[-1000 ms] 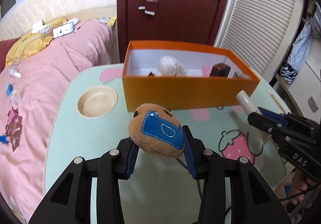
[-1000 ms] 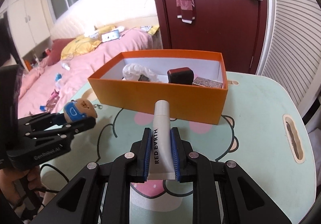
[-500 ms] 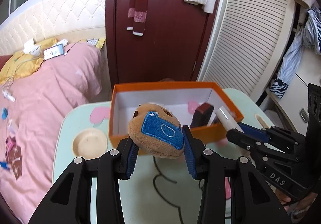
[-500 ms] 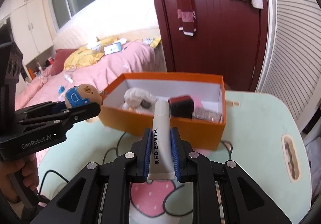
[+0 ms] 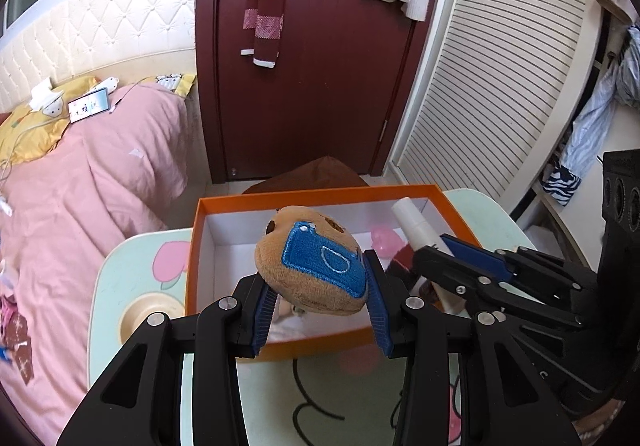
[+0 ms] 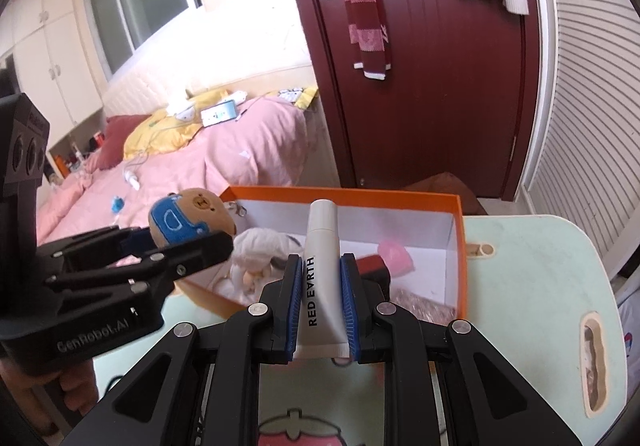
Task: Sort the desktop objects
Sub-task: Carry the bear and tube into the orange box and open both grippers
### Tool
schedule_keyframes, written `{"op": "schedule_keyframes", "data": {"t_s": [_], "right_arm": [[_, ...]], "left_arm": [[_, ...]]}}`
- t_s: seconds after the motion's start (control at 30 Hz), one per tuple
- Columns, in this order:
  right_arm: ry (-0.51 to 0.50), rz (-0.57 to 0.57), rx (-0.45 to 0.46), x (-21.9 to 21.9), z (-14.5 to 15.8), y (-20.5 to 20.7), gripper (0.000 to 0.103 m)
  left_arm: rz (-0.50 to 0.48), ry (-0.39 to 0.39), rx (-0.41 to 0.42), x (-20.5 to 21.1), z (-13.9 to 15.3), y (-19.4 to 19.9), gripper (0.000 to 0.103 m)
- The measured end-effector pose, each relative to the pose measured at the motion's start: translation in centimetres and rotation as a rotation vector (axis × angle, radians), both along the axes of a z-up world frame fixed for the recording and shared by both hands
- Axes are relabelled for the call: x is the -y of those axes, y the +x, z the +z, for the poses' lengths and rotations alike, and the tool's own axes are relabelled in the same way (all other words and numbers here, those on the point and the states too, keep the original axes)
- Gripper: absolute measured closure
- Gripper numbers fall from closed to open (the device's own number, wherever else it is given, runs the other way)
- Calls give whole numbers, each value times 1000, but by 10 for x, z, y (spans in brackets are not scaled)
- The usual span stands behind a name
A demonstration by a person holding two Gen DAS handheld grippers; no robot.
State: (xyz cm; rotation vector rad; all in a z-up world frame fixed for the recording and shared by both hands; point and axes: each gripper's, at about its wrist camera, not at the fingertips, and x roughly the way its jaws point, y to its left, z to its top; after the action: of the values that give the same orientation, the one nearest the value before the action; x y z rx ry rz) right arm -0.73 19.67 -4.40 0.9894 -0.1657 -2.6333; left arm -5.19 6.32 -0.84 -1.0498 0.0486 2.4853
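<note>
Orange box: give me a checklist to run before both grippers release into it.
1. Left gripper clamps the plush bear keychain: ok.
2. Right gripper clamps the white RED EARTH tube: ok.
3. Orange box open, no lid: ok.
4. Plush over the box interior: ok.
5. Tube tip past the near wall: ok.
6. Free floor space under each item, beside the white cloth and pink object: cannot tell.

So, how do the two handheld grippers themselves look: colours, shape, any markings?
Both are matte black plastic with open triangular linkage arms, silver screw heads and ribbed blue pads on the fingers. The left gripper carries grey "GenRobot.AI" lettering on its body and round sockets on the black block behind. The right gripper looks the same build.
</note>
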Motion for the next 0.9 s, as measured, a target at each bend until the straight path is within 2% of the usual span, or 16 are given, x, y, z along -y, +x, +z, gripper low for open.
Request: {"op": "schedule_keyframes", "data": {"t_s": [0.33,0.9], "right_arm": [[-17,15,21,7,-5,-25,84],[-24,20,47,7,-12,-39,84]], "left_arm": [[21,-4,22,2,-9,-16,61],[39,-5,52,7,-20,-26,61]]}}
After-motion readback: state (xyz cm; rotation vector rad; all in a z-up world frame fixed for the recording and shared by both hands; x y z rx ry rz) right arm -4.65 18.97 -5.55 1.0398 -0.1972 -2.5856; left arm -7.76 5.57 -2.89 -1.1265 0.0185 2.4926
